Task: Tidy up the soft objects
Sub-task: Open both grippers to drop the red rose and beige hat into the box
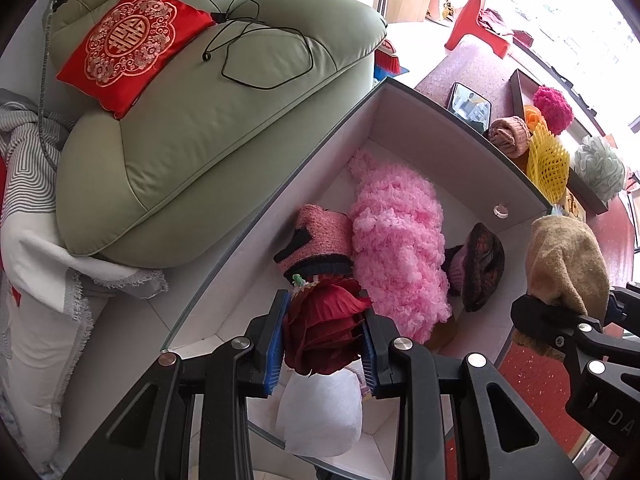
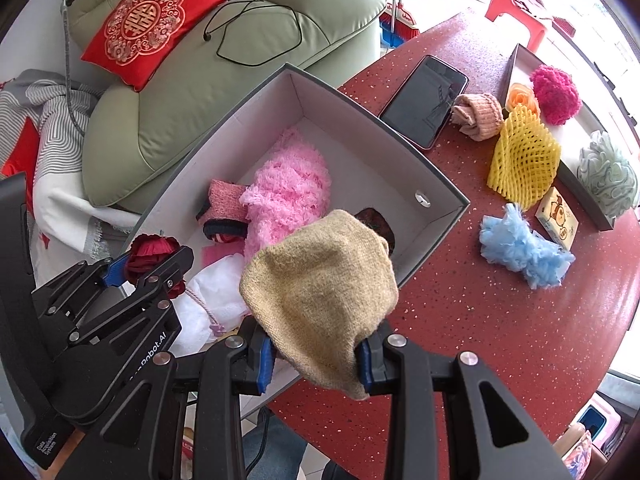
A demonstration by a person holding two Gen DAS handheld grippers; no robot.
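The left gripper [image 1: 325, 336] is clamping a dark red fabric flower [image 1: 324, 330] inside the grey cardboard box's [image 2: 404, 136] near-left corner. The right gripper [image 2: 316, 356] is pinching a tan knitted hat [image 2: 320, 280] over the box's near rim.

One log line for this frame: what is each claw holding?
left claw: shut on dark red fabric flower | right claw: shut on tan knitted hat | both over grey cardboard box

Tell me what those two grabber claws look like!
Both are chunky black plastic claws with triangle-shaped holes and round silver bolts at the joints. The left gripper and the right gripper each have bright blue ribbed pads on the insides of their fingers. The left one carries small white lettering on its side.
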